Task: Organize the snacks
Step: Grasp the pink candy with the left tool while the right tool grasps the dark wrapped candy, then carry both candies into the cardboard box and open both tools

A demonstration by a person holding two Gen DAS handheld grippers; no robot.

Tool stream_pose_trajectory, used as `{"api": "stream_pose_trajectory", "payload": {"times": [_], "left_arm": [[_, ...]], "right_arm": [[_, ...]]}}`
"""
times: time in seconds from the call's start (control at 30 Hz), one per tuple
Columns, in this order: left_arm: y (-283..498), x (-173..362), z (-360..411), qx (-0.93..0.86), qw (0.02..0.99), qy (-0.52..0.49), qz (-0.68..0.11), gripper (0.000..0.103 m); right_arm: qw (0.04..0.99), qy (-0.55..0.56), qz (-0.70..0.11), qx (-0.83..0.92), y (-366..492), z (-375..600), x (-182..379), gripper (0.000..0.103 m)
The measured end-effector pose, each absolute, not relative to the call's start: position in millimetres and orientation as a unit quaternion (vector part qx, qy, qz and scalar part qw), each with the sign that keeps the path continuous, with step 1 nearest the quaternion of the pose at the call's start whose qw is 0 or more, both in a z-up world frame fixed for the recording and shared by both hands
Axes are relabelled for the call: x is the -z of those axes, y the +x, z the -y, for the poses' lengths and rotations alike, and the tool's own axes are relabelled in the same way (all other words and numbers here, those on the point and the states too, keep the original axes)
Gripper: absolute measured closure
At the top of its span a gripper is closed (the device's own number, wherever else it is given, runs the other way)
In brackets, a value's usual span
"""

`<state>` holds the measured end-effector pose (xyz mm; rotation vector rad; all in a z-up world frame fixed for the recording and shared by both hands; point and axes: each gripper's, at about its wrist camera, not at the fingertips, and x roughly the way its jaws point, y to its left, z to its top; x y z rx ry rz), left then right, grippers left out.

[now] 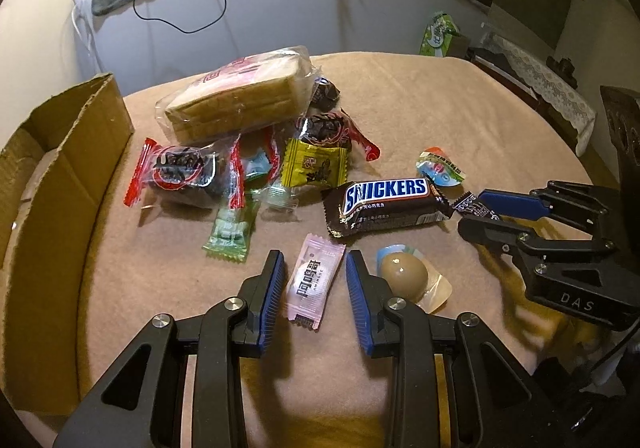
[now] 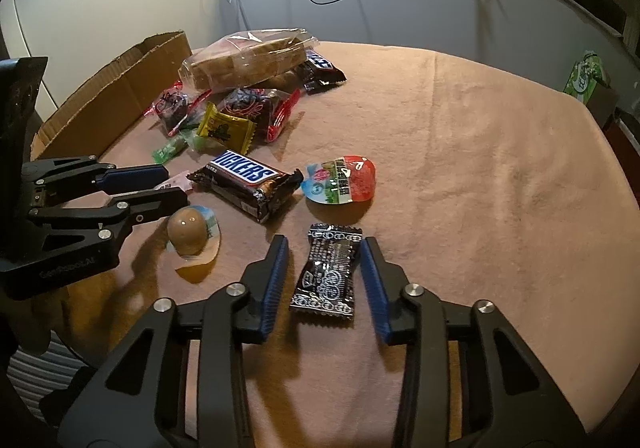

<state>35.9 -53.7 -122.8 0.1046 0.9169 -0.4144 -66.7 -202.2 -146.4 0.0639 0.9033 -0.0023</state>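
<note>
Blue ribbed pads line both jaws of the left hand-held gripper [image 1: 316,280], which straddles a small pink sachet with dark lettering [image 1: 314,282] lying flat on the beige cloth-covered surface [image 1: 480,120]. A narrow gap shows on each side of the sachet, so the pads do not press on it. Just right of that gripper lies a brown egg in a clear vacuum pack [image 1: 404,271].

Matching blue pads on the right hand-held gripper [image 2: 325,274] stand either side of a small black sachet with white printing [image 2: 328,272], again with clear space on both sides; nothing is gripped. No earlier picture is given, so only this partly open stance can be told for either tool.

Beyond the egg sits a dark brown Snickers bar with a blue-and-white logo [image 1: 386,204], and to its right a round jelly cup with a red, green and blue foil lid [image 2: 340,180].

Farther back the snacks crowd together: a pale green wrapped candy [image 1: 230,232], a yellow square sachet [image 1: 314,164], clear packets with red ends holding dark fruit [image 1: 180,172], and behind them a clear bag of sliced sponge bread [image 1: 240,96]. A second Snickers bar [image 2: 320,72] pokes out beside the bread.

An open brown cardboard box [image 1: 68,152] lies along the left edge of the surface, near the pile. A green carton [image 2: 586,76] stands well apart at the far right.
</note>
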Motion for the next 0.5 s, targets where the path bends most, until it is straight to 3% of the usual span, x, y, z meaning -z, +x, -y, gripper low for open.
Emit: {"api": "stream_pose_trajectory", "payload": {"times": [0.03, 0.2, 0.5], "left_arm": [[35.3, 123.1, 52.8, 0.196, 0.876, 0.05, -0.437, 0.084], [31.9, 122.9, 50.6, 0.19, 0.881, 0.042, -0.432, 0.085], [26.7, 106.9, 29.6, 0.177, 0.895, 0.008, -0.411, 0.085]], "right_arm": [[0.899, 0.029, -0.436, 0.0, -66.7, 202.3, 146.6, 0.067], [0.898, 0.033, -0.438, 0.002, -67.3, 206.6, 146.3, 0.077], [0.901, 0.037, -0.433, 0.0, -71.7, 202.5, 134.3, 0.077]]}}
